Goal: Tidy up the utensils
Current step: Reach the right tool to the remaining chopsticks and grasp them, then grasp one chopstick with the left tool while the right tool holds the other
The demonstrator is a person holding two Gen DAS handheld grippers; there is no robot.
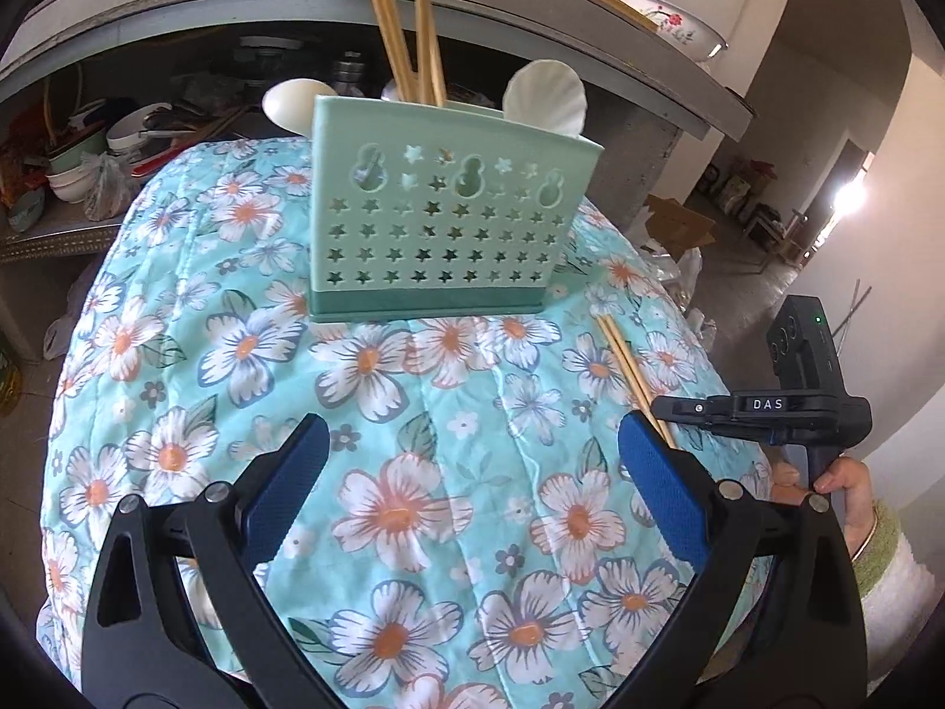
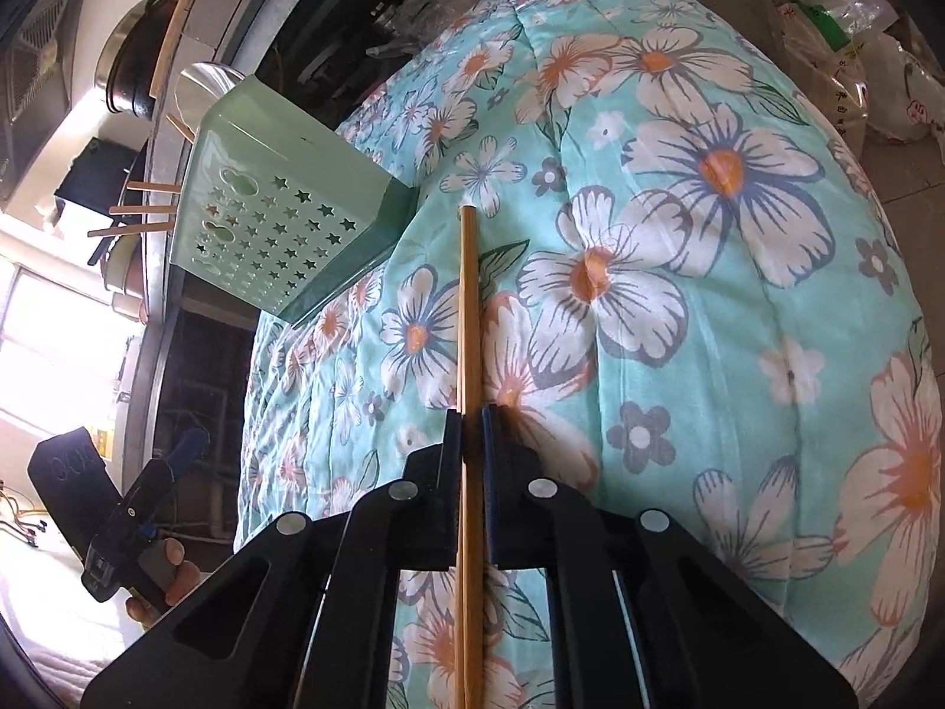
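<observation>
One floral quilted cover (image 1: 413, 508) spreads over the whole tabletop, giving the utensils a soft bed to lie on. At its far side stands the mint-green utensil holder (image 1: 443, 224), upright so that its star-punched wall can drain; several chopsticks (image 1: 422, 29) and two pale spoons (image 1: 546, 97) already stand in it. The left gripper (image 1: 472, 472) hovers low over bare cloth with its fingers wide apart and nothing between them, probably waiting its turn. The right gripper (image 2: 472, 431) has its fingers clamped on a loose chopstick (image 2: 469, 307) lying on the cover near the holder, seized lengthwise, seemingly for lifting into the holder.
</observation>
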